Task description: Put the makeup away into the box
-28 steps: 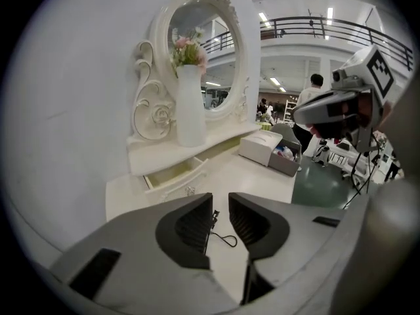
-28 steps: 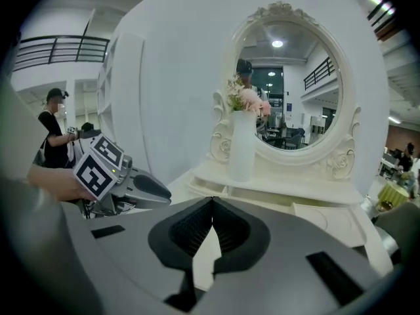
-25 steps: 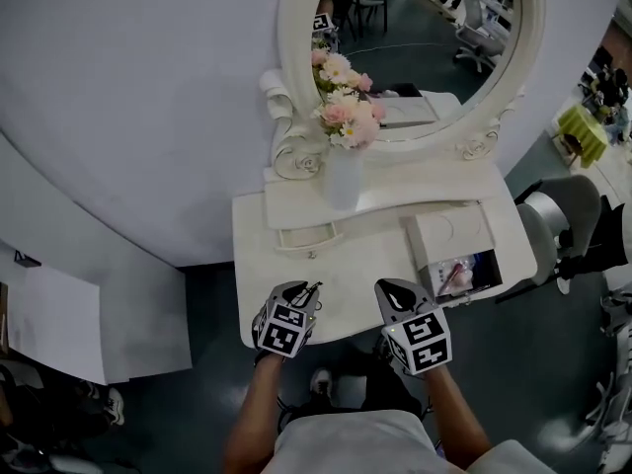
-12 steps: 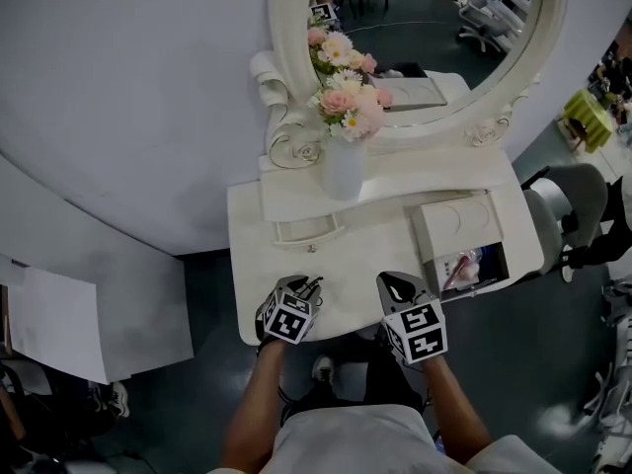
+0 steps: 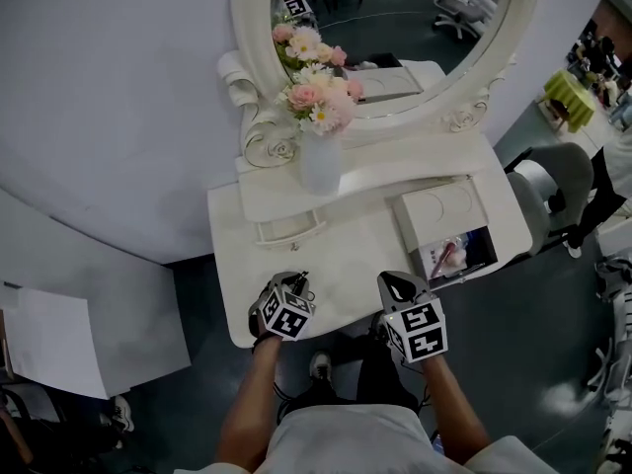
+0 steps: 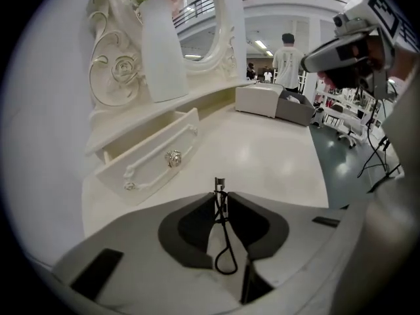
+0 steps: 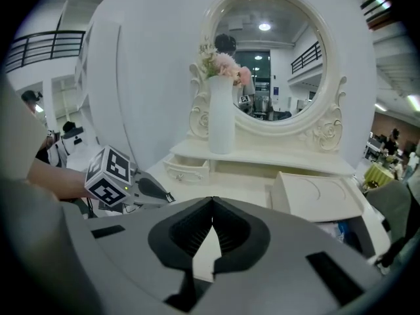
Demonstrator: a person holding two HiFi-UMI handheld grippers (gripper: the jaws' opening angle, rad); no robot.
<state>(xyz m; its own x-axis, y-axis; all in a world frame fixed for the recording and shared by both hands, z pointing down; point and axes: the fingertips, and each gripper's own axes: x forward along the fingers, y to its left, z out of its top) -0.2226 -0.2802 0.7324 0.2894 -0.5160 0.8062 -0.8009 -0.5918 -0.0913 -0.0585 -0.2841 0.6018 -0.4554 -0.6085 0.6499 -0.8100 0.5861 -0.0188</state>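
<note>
We had the white ornate vanity table point(image 5: 360, 255) below us, its oval mirror point(image 5: 395, 28) at the back. The white lidded box point(image 5: 441, 212) stood open at the table's right end, with pink and dark makeup lying inside. Our right gripper point(image 7: 211, 203), clenched on nothing, hung over the front edge, the nearer of the two to the box. Our left gripper point(image 6: 220, 190) hung further left, its jaws closing on a thin black wire eyelash curler point(image 6: 223, 218). The curler's long axis ran along the jaws, head out past the tips and loop handle back. From that gripper the box lay well off to the right and somewhat further back, so we judged the carry must run rightwards past the other gripper.
</note>
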